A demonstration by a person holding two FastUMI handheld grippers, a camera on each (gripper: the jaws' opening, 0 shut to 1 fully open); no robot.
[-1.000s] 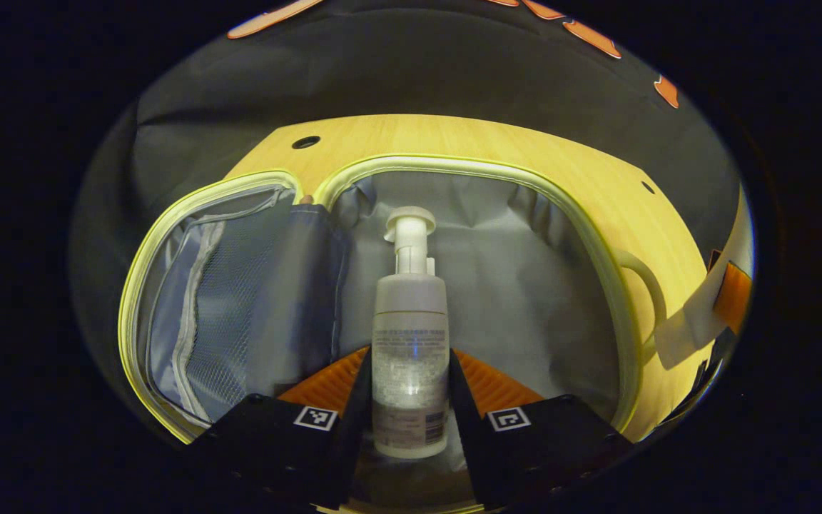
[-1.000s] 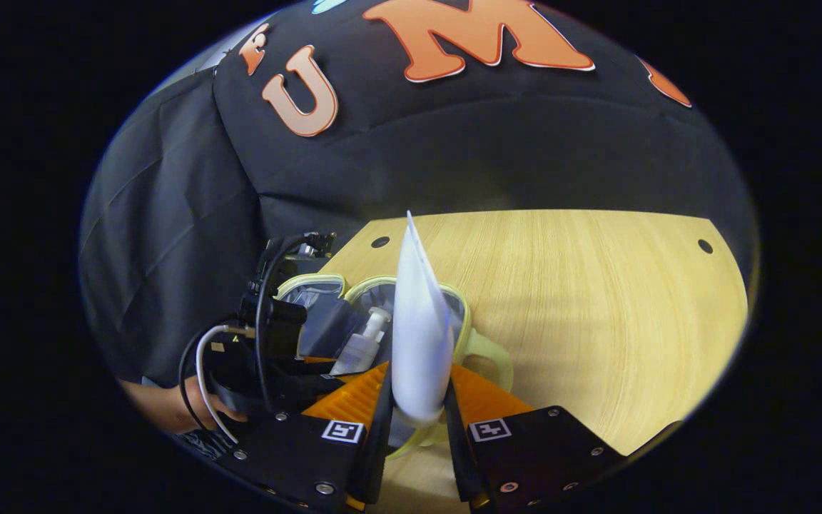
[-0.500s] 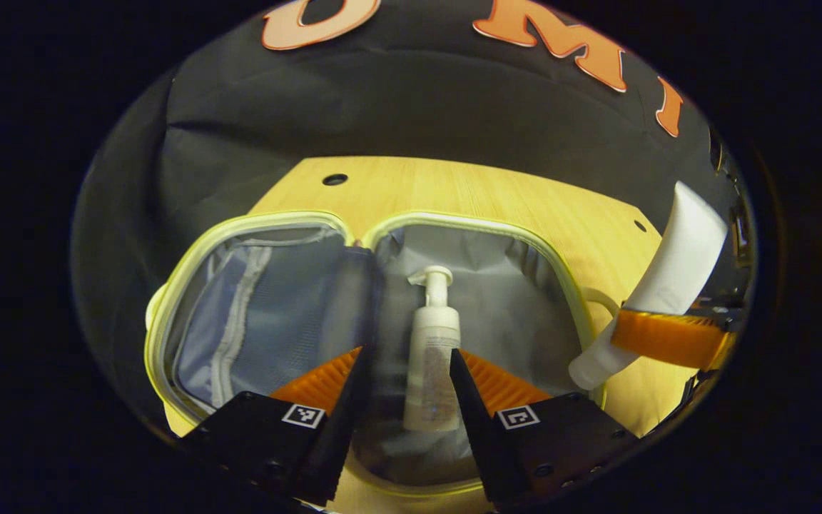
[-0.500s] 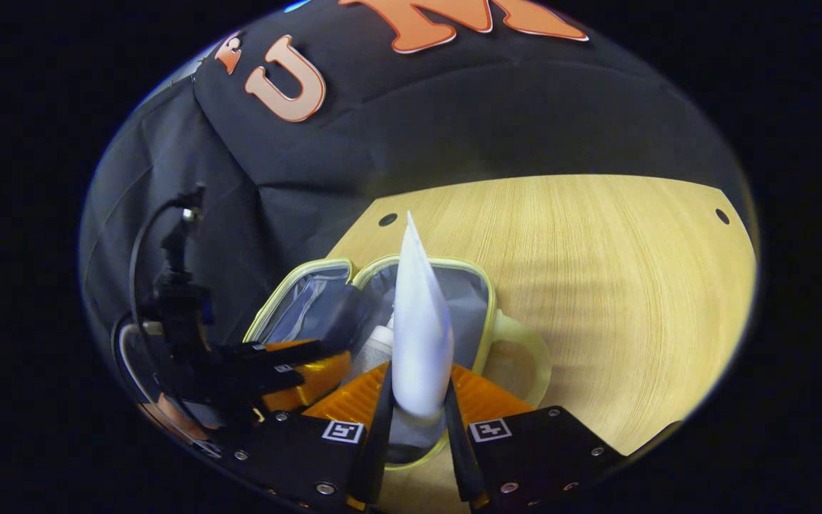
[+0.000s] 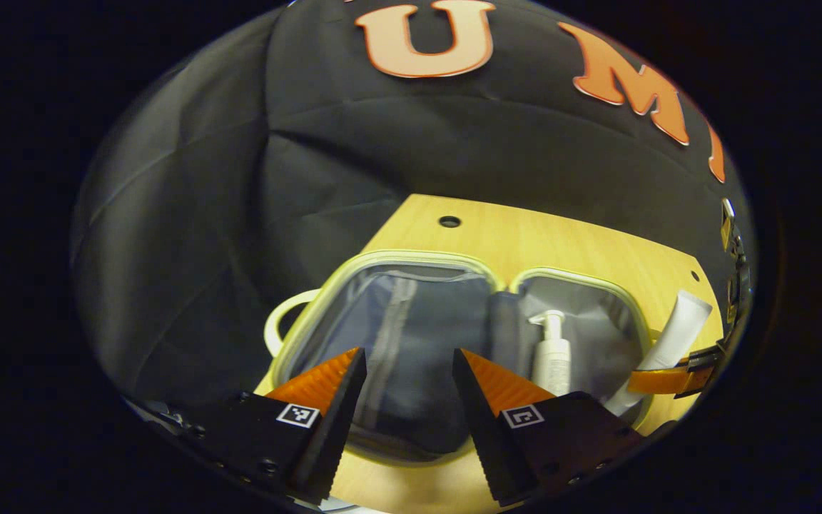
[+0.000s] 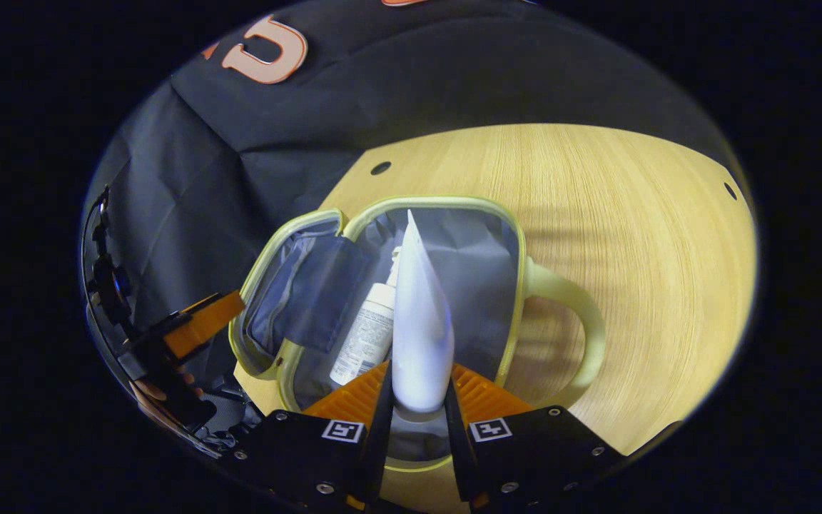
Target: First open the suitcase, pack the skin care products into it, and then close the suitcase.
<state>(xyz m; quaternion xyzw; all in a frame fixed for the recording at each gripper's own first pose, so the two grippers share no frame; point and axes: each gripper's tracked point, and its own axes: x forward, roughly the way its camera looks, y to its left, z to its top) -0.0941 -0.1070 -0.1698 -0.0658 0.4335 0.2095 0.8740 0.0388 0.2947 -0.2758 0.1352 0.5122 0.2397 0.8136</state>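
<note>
The suitcase lies open flat on the wooden table, both halves lined in grey fabric w/ a pale yellow-green rim; a loop handle sticks out on one side. In the left gripper view the same suitcase shows w/ a second handle on its far-left edge, hanging over the table border.

A pump bottle lies inside the right-hand half, pump end pointing away from the camera, just beside the centre flap. Left gripper view puts that bottle in the smaller-looking half on the right.

Right hand-held gripper is pinching a white tube, both fingers pressed on its lower end, crimped tip pointing up and away; the tube hangs over the bottle's half of the case, approx. alongside the bottle. In the left gripper view that tube appears at the case's right rim.

Left hand-held gripper is spread apart w/ nothing between its fingers, poised over the mesh-pocket half. From the right gripper view it sits off the case's left edge.
</note>
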